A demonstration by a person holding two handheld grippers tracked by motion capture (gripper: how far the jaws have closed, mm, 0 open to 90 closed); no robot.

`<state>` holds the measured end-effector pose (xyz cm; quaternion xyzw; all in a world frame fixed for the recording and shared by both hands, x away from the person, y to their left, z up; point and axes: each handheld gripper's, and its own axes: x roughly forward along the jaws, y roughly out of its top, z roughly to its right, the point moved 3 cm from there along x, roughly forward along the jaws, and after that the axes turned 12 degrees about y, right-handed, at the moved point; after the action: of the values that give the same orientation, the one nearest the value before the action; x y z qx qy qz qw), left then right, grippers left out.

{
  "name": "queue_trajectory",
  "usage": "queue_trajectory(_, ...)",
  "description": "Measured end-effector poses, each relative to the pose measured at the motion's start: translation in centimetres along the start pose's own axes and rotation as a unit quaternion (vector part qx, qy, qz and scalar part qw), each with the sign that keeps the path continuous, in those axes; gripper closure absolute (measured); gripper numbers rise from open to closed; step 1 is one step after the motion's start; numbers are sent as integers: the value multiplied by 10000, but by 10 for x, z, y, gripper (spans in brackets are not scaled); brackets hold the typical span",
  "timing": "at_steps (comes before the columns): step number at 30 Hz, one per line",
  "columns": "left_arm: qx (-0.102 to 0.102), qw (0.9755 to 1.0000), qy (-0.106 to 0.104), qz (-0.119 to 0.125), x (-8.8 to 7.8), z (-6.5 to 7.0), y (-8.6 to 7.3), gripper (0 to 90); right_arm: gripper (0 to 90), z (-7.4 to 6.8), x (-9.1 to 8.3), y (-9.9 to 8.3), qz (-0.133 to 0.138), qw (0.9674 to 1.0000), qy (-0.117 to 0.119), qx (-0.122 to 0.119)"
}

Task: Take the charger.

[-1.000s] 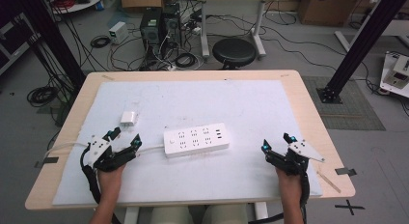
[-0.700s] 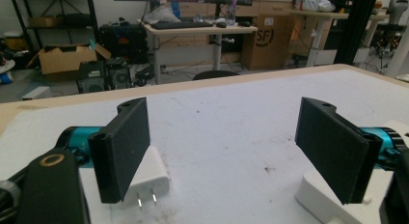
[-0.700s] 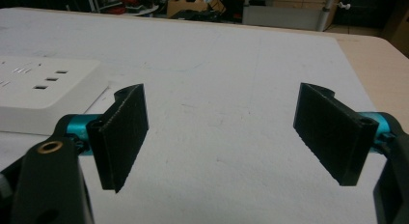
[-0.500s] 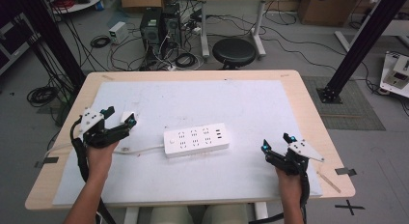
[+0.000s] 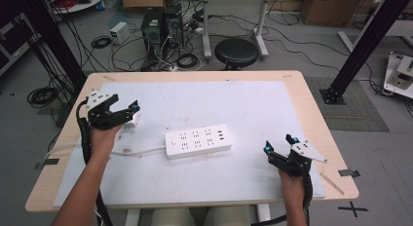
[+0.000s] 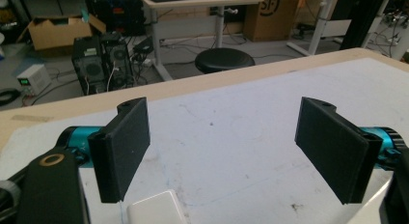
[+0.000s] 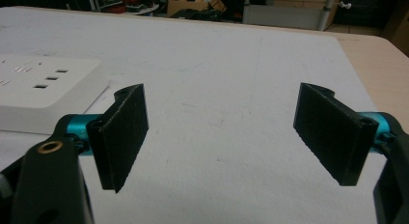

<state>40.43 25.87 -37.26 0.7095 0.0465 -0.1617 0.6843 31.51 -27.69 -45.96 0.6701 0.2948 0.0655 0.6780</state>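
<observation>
A white power strip (image 5: 197,141) lies flat in the middle of the white mat (image 5: 253,104), and its cord (image 5: 139,150) runs off to the left. A small white adapter (image 5: 131,122) sits on the mat at the left. My left gripper (image 5: 129,114) is open right over it, jaws wide apart. In the left gripper view the adapter's corner (image 6: 154,209) shows low between the jaws of that gripper (image 6: 231,151). My right gripper (image 5: 278,144) rests open near the front right of the mat, with nothing in it. In the right gripper view the strip's end (image 7: 43,89) lies left of that gripper (image 7: 224,132).
The mat covers a wooden table (image 5: 321,119). Beyond the far edge stand a black stool (image 5: 236,51), computer towers (image 5: 158,28) and loose cables on the floor. A black frame post (image 5: 363,46) rises at the right.
My left gripper has moved from the near left of the mat away from the person, up to the small white adapter. The right gripper has stayed put.
</observation>
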Motion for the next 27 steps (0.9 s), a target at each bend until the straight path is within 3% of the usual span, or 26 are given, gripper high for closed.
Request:
queue_trajectory(6, -186, 9989, 5, -435, 20, -8, -14, 199, 203, 0, 0, 0, -6, 10000, -3, -8)
queue_trajectory(13, -74, 9972, 81, -737, 35, -11, -25, 199, 203, 0, 0, 0, -34, 10000, 2, -25)
queue_trajectory(22, -56, 9876, 679, -1417, 49, -19, -45, 200, 203, -1, 1, 0, -72, 10000, -11, 32)
queue_trajectory(27, -129, 9823, 819, -1683, 54, -24, -56, 199, 203, -1, 1, 0, -69, 10000, -11, 3)
